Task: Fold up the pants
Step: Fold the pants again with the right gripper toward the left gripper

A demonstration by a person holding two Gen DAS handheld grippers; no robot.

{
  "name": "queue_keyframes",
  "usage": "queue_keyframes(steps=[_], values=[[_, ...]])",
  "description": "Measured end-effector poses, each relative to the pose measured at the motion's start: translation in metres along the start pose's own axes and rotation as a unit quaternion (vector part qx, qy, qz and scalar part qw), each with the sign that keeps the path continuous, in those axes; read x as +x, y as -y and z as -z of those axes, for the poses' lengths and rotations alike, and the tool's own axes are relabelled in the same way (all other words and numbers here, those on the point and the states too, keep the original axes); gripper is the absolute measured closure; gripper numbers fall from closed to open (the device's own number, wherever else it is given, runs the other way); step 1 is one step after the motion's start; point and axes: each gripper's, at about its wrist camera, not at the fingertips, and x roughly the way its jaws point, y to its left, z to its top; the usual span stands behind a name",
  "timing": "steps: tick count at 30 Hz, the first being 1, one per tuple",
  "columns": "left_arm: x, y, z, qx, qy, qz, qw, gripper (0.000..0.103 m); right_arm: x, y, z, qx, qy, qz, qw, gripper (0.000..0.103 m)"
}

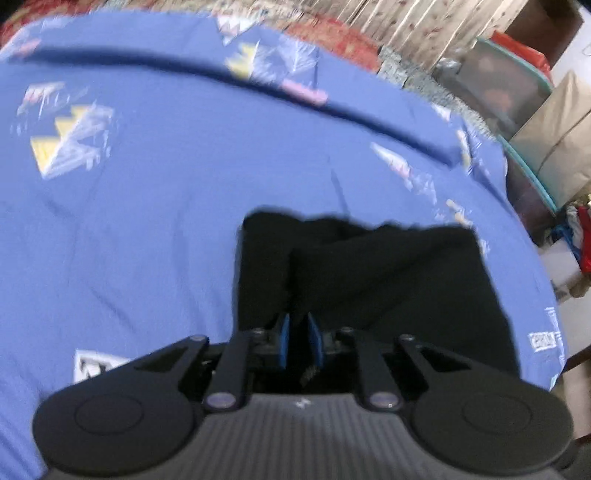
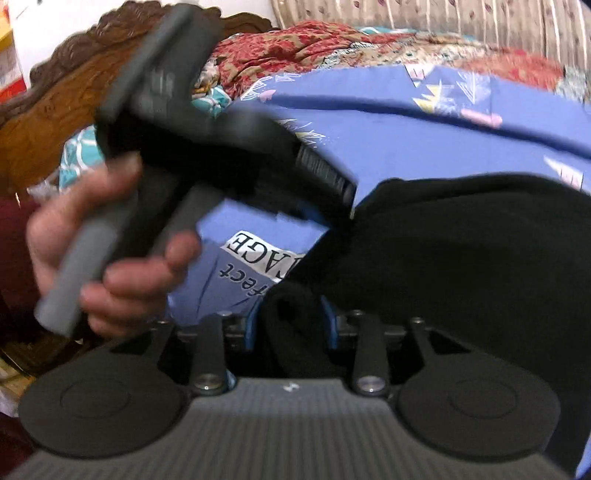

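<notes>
We see the pants (image 1: 388,273) as matt black cloth lying on a smooth blue printed bedsheet (image 1: 147,206). The left gripper (image 1: 298,339) is matt black plastic with blue pads and a ribbed grey body. The headboard (image 2: 70,99) is carved, glossy brown wood.

- You're in a home bedroom: a blue printed bedsheet (image 1: 155,206) covers the bed.
- A carved wooden headboard (image 2: 74,96) rises at far left.
- Patterned curtains (image 2: 424,18) hang behind, with a red floral blanket (image 2: 295,44) bunched below them.
</notes>
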Motion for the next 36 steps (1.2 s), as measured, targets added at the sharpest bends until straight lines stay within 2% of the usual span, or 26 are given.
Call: queue_keyframes(steps=[2, 4, 6, 7, 9, 11, 13, 14, 15, 17, 20, 22, 24, 25, 26, 27, 29, 31, 34, 35, 36], values=[[-0.002, 0.002, 0.002, -0.005, 0.012, 0.004, 0.9999, 0.084, -0.022, 0.013, -0.005, 0.030, 0.017, -0.032, 0.999, 0.064], [-0.008, 0.001, -0.001, -0.002, 0.023, -0.001, 0.9997, 0.076, -0.054, 0.027, -0.002, 0.066, 0.058, -0.056, 0.995, 0.060], [-0.015, 0.004, -0.007, 0.000, 0.039, -0.001, 0.9993, 0.062, -0.084, 0.046, 0.002, 0.110, 0.096, -0.035, 0.989, 0.060], [-0.017, 0.006, -0.012, 0.001, 0.047, 0.002, 0.9989, 0.058, -0.094, 0.056, 0.006, 0.132, 0.107, -0.018, 0.985, 0.060], [-0.018, 0.010, -0.023, 0.006, 0.054, 0.007, 0.9985, 0.041, -0.108, 0.078, 0.015, 0.175, 0.120, 0.020, 0.977, 0.058], [-0.011, 0.016, -0.032, 0.011, 0.042, 0.006, 0.9990, 0.036, -0.117, 0.097, 0.028, 0.221, 0.116, 0.050, 0.967, 0.058], [0.004, 0.020, -0.038, 0.016, 0.018, 0.016, 0.9996, 0.046, -0.122, 0.101, 0.042, 0.250, 0.112, 0.052, 0.960, 0.060], [0.010, 0.023, -0.038, 0.023, 0.012, 0.013, 0.9996, 0.077, -0.121, 0.101, 0.046, 0.259, 0.109, 0.048, 0.959, 0.061], [0.016, 0.027, -0.038, 0.035, 0.007, 0.001, 0.9994, 0.091, -0.118, 0.099, 0.048, 0.260, 0.100, 0.043, 0.959, 0.066], [0.017, 0.036, -0.036, 0.060, 0.027, -0.026, 0.9975, 0.092, -0.106, 0.082, 0.048, 0.248, 0.079, 0.030, 0.965, 0.071], [0.000, 0.034, -0.037, 0.071, 0.084, -0.055, 0.9925, 0.092, -0.084, 0.061, 0.047, 0.219, 0.037, 0.029, 0.975, 0.071], [-0.003, 0.023, -0.039, 0.047, 0.082, -0.080, 0.9923, 0.095, -0.071, 0.056, 0.046, 0.215, 0.014, 0.027, 0.976, 0.069], [-0.003, 0.014, -0.038, 0.040, 0.075, -0.140, 0.9865, 0.096, -0.065, 0.053, 0.043, 0.203, 0.001, 0.039, 0.979, 0.069], [-0.007, 0.008, -0.036, 0.028, 0.068, -0.136, 0.9880, 0.094, -0.066, 0.052, 0.040, 0.192, 0.002, 0.043, 0.980, 0.069], [-0.015, 0.001, -0.034, 0.006, 0.060, -0.111, 0.9919, 0.092, -0.071, 0.051, 0.037, 0.187, 0.010, 0.041, 0.981, 0.069], [-0.028, -0.004, -0.029, -0.020, 0.062, -0.070, 0.9954, 0.090, -0.079, 0.049, 0.034, 0.184, 0.028, 0.035, 0.982, 0.069], [-0.050, -0.001, -0.018, -0.021, 0.074, -0.027, 0.9967, 0.083, -0.091, 0.044, 0.028, 0.180, 0.063, 0.021, 0.981, 0.069], [-0.063, 0.016, -0.004, 0.016, 0.083, -0.018, 0.9963, 0.078, -0.097, 0.039, 0.018, 0.170, 0.083, 0.010, 0.982, 0.069], [-0.062, 0.030, 0.020, 0.048, 0.059, -0.005, 0.9971, 0.079, -0.087, 0.031, 0.008, 0.156, 0.080, -0.011, 0.984, 0.071], [-0.058, 0.032, 0.028, 0.052, 0.049, -0.008, 0.9974, 0.089, -0.080, 0.028, 0.006, 0.154, 0.072, -0.019, 0.985, 0.071], [-0.054, 0.032, 0.038, 0.055, 0.039, -0.017, 0.9976, 0.094, -0.070, 0.024, 0.005, 0.154, 0.059, -0.027, 0.986, 0.071]])
